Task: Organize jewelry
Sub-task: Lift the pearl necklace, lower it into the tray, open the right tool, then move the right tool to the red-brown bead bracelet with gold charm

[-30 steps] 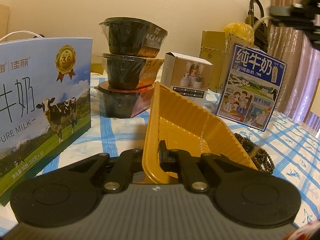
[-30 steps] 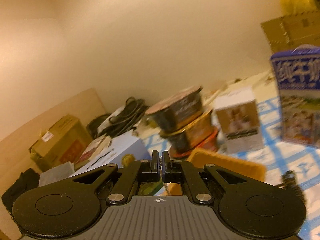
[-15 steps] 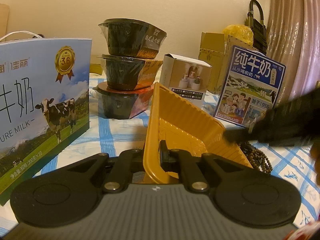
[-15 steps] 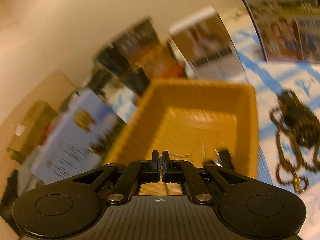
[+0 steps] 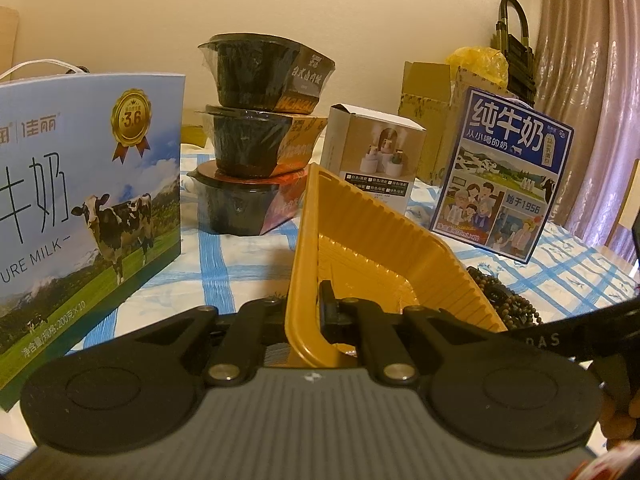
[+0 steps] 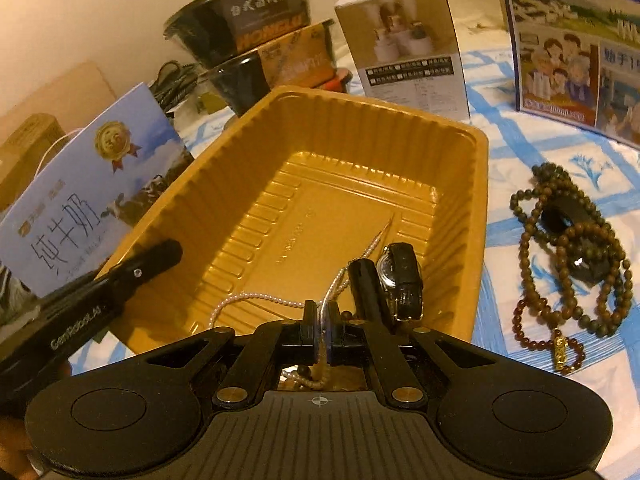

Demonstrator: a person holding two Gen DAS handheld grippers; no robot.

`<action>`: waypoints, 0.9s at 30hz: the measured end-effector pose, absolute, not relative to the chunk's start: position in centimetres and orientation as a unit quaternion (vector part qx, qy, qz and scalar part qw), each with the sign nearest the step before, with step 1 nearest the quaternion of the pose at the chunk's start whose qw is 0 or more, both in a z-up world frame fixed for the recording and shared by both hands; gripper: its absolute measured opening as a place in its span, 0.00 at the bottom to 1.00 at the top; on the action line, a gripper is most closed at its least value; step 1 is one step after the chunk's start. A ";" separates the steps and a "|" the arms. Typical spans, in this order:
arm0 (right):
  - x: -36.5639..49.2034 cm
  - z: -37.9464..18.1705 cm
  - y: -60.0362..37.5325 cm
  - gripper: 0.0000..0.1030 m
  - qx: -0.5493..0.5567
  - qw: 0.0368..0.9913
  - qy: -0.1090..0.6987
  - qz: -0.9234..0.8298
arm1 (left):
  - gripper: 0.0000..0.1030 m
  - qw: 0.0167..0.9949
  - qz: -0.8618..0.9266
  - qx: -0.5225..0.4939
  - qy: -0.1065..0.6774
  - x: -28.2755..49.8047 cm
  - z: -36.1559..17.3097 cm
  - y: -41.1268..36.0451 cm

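Our left gripper (image 5: 306, 312) pinches the tray (image 6: 476, 216) rim. Our right gripper (image 6: 322, 330), jaws just parting, releases the pearl necklace (image 6: 256, 298) ahead of its fingertips; we open slowly, then lift clear.

The tray (image 6: 328, 168) is golden yellow with ribbed walls. In it lie a pale pearl necklace (image 6: 256, 300) and a black watch (image 6: 400, 276). The tablecloth (image 6: 520, 148) is white with blue checks and small blue motifs; on it lie dark olive-brown beads (image 6: 532, 236). The milk box (image 5: 80, 200) shows blue sky, green grass and a black-and-white cow. The bowls (image 5: 260, 76) are black.
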State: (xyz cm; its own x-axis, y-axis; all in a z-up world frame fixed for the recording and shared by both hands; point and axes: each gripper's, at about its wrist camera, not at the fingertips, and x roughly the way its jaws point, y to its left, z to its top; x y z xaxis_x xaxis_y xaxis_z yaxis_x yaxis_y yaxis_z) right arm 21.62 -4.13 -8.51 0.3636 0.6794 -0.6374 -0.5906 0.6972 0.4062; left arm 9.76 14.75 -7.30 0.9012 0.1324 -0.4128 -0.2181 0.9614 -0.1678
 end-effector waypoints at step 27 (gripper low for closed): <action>19.3 -6.9 -12.3 0.59 0.126 0.856 0.371 0.337 | 0.06 0.969 0.094 -0.100 0.208 9.7 -7.5 14.8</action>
